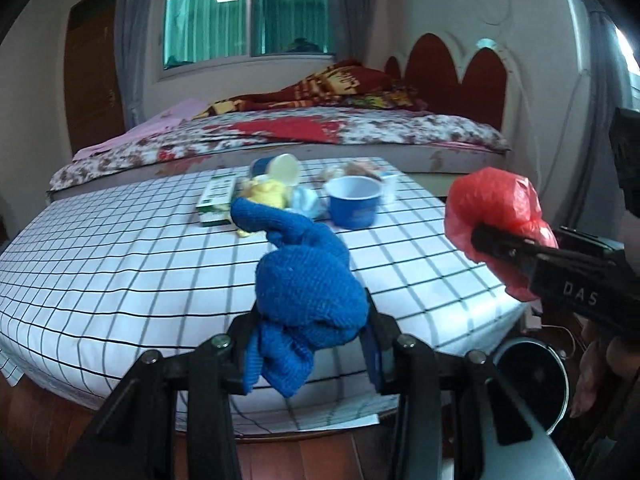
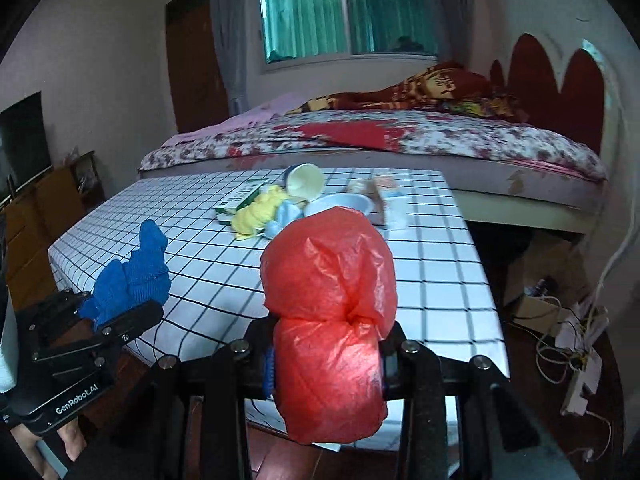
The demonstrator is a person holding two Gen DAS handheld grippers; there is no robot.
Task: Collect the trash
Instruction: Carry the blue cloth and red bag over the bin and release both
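Left gripper (image 1: 312, 320) clamps my blue cloth (image 1: 308, 280), right gripper (image 2: 328, 344) clamps the red bag (image 2: 328, 300), both above the counter (image 1: 120, 264) edge; I'd swing steadily over the bin (image 1: 532, 380) before releasing.

Two grippers — left gripper (image 1: 310, 344), right gripper (image 2: 328, 354). One blue cloth (image 1: 308, 280), one red plastic bag (image 2: 328, 300). On the worktop (image 1: 120, 264) — two cups (image 1: 353, 200) (image 1: 285, 169), one yellow cloth (image 1: 268, 194), one green-and-white box (image 1: 216, 198).
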